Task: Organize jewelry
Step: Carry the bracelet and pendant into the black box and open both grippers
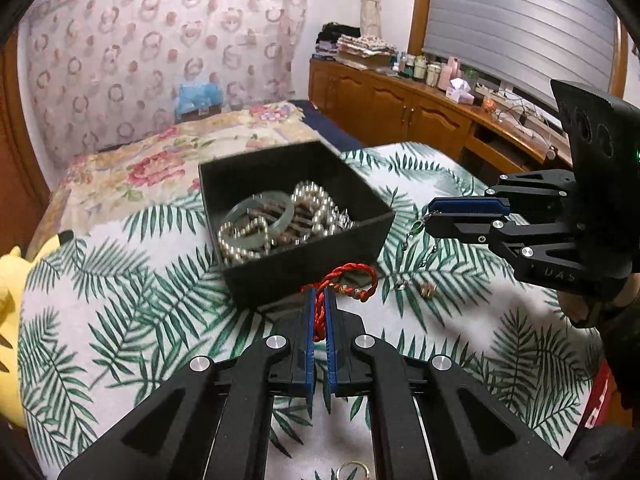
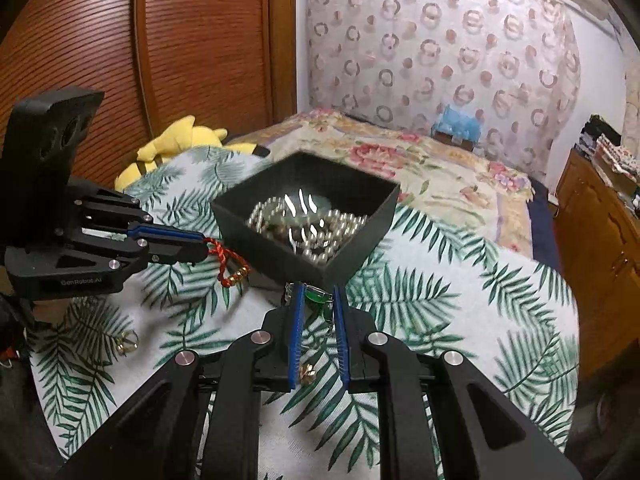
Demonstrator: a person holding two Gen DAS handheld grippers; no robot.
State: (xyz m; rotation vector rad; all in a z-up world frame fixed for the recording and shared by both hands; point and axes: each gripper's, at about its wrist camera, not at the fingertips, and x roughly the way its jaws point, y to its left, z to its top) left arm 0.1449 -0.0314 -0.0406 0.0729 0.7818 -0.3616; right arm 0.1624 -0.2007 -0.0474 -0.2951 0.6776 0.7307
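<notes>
**A:** Jewelry everywhere, but what is it all lying on?

**B:** A white cloth printed with green palm leaves (image 1: 120, 320), spread over a bed. A floral bedspread (image 2: 440, 168) lies beyond it, a patterned curtain (image 1: 140, 60) hangs behind, and a wooden cabinet (image 1: 400, 108) crowded with bottles runs along the window side.

**A:** And around the work area?

**B:** A black open box (image 1: 288, 216) sits on the cloth, holding a pale green bangle (image 1: 256, 216) and pearl strands (image 1: 316, 208). A yellow plush toy (image 2: 176, 148) lies at the cloth's edge. 1 small gold trinket (image 1: 427, 290) rests near the box and another (image 2: 128, 342) lies below the left tool. The box's near wall stands just ahead of both sets of tips.

**A:** The grippers?

**B:** The left gripper (image 1: 319, 300) is clamped tight on a red braided cord bracelet (image 1: 344, 280), whose loop hangs off its tips beside the box. The right gripper (image 2: 318, 300) is narrow, pinching a thin chain with a green stone (image 2: 316, 295); the chain dangles off the cloth.
</notes>
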